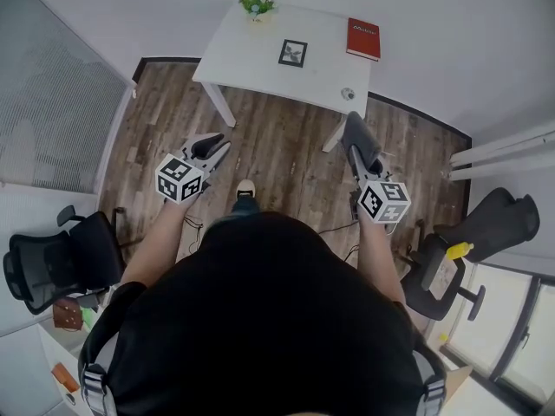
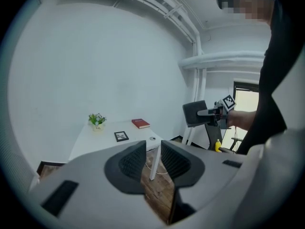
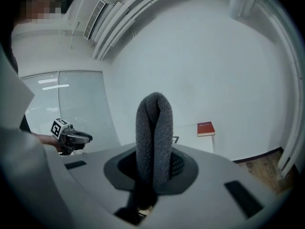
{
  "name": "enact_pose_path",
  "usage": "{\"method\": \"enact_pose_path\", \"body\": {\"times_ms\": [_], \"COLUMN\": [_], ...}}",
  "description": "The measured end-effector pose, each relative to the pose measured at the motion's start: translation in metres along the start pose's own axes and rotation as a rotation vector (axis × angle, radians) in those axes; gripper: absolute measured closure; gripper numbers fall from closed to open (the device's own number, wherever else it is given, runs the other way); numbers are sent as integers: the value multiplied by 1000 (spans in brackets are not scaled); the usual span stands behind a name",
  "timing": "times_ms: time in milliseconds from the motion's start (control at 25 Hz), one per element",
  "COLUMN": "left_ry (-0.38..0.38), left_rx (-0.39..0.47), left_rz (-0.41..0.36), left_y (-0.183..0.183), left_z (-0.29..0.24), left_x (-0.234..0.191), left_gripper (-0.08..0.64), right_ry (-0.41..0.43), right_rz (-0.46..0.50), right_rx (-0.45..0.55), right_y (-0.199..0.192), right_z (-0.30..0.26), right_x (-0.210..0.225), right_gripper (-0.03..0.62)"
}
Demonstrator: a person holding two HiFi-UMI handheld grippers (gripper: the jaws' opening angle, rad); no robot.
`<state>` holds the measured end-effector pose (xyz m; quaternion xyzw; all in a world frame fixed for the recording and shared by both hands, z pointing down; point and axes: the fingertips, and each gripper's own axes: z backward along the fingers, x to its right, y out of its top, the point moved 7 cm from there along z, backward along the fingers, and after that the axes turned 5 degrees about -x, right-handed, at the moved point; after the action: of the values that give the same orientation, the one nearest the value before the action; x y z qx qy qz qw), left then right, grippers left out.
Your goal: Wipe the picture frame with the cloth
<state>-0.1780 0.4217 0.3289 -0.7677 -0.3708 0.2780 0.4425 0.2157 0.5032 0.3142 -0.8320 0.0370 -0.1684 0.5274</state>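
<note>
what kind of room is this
Most likely a small office: a white desk holding a red book, a picture frame and a potted plant, black swivel office chairs at either side, and wood-look plank flooring.

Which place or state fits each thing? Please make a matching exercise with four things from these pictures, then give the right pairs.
Things: 1 cloth; 2 picture frame; 3 red book; 4 left hand-held gripper.
States: A jaws apart, nothing between; B near the middle of the table; C clamped in the right hand-held gripper; D at a table corner.
Pairs: 1-C, 2-B, 3-D, 4-A.
</note>
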Motion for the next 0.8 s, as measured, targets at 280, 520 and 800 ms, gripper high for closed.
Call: {"method": "enact_pose_path", "body": {"times_ms": [280, 520, 800], "left_ry": [-57, -128, -149], "left_rx": [9, 15, 13], "left_rz": [9, -28, -17], "left_y": [7, 29, 46], "left_z": [-38, -81, -104], "left_x": [-25, -52, -109], "left_gripper": [459, 458, 459], "right_ry": [-48, -112, -135], "right_rz": [-1, -8, -5], "right_rx": [-3, -17, -13], "right_y": [8, 25, 51], "right_z": [-12, -28, -73], "right_x": [9, 24, 19], "right_gripper": [545, 545, 546]}}
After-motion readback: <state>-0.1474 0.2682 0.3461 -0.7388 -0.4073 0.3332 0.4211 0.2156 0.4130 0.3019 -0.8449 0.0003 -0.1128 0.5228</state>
